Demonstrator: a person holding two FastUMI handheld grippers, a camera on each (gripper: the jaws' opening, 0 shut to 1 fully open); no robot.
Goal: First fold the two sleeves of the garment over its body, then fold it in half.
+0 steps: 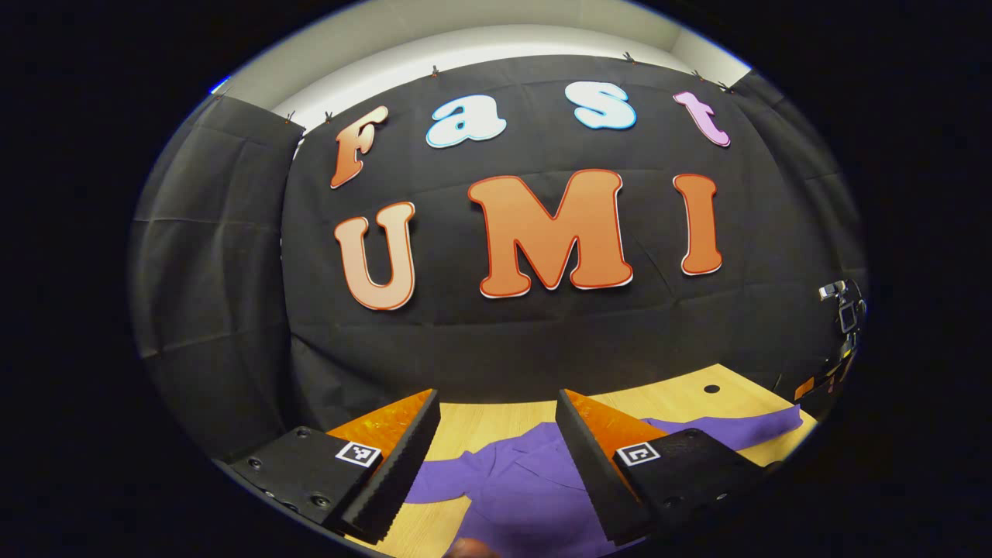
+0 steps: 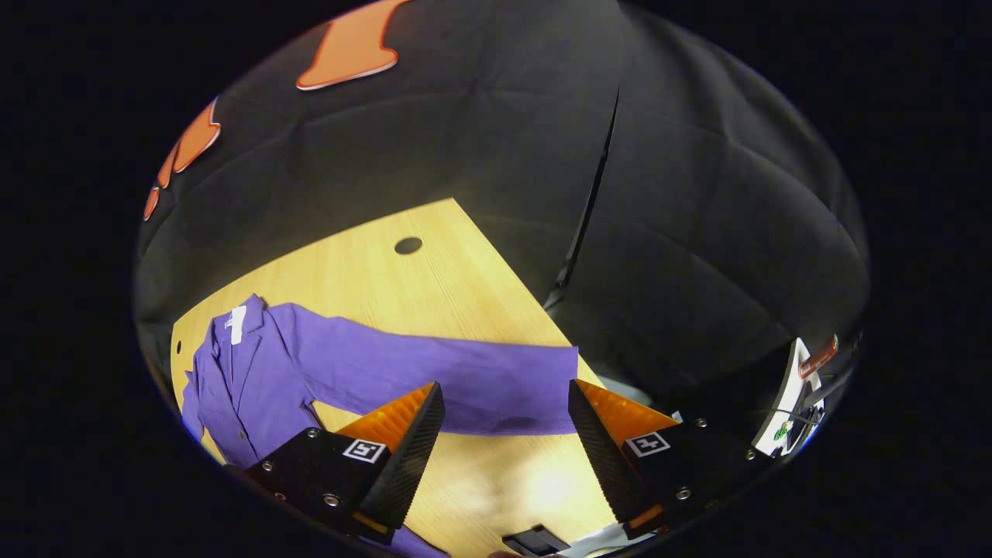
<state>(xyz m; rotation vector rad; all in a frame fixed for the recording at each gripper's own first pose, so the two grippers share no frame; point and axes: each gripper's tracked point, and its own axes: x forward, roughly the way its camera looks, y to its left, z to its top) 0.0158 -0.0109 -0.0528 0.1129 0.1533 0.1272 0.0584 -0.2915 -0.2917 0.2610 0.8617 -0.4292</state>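
Wooden surface (image 2: 434, 271) holds the garment (image 2: 256, 372); both hand-held grippers (image 1: 496, 457) (image 2: 504, 449) hang spread, and the far sleeve (image 2: 449, 380) may slip off the edge.

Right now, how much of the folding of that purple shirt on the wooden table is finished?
Nothing looks folded yet. In the right gripper view the purple collared shirt lies flat on the light wooden table, with one long sleeve stretched straight out to the side. The right gripper is open above that sleeve, holding nothing; the left gripper is open over the shirt. Left to do: both sleeve folds, then the fold in half.
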